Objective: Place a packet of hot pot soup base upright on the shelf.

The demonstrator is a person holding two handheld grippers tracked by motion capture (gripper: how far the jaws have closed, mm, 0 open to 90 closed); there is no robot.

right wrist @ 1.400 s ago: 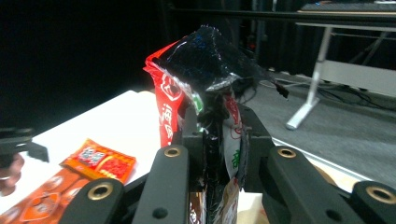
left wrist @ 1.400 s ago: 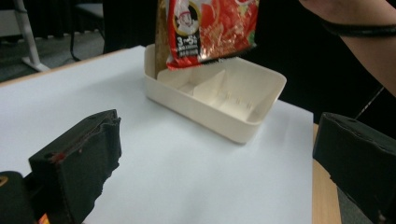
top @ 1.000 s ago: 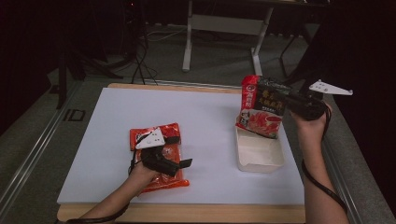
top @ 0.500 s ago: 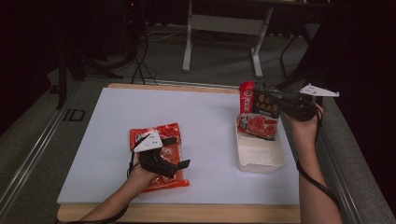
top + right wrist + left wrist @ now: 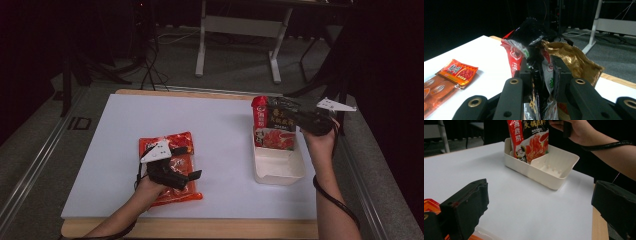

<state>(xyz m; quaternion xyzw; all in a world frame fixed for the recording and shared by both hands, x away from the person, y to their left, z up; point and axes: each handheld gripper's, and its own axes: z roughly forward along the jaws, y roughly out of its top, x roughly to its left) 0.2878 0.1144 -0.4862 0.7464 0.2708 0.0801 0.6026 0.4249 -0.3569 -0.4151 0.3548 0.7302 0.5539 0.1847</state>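
My right gripper (image 5: 296, 118) is shut on a bunch of upright sauce packets (image 5: 273, 128), red, black and gold. Their lower ends stand in the far end of a cream tray (image 5: 280, 174) at the table's right. In the right gripper view the packets (image 5: 532, 37) rise crumpled between the closed jaws of the right gripper (image 5: 538, 75). My left gripper (image 5: 186, 175) rests open over flat orange-red packets (image 5: 171, 142) lying left of centre. In the left gripper view its jaws stand wide apart, the left gripper (image 5: 539, 202) facing the tray (image 5: 549, 176) and the standing packet (image 5: 531, 141).
A white mat (image 5: 215, 125) covers the wooden table (image 5: 200, 227). Dark floor, cables and a white desk frame (image 5: 240, 30) lie beyond the far edge. The tray's near compartment (image 5: 554, 163) holds nothing. One orange packet (image 5: 457, 71) lies at the left of the right gripper view.
My right gripper has come down with the packets, so their lower ends now sit in the tray's far end. The left gripper has stayed over the orange packets.
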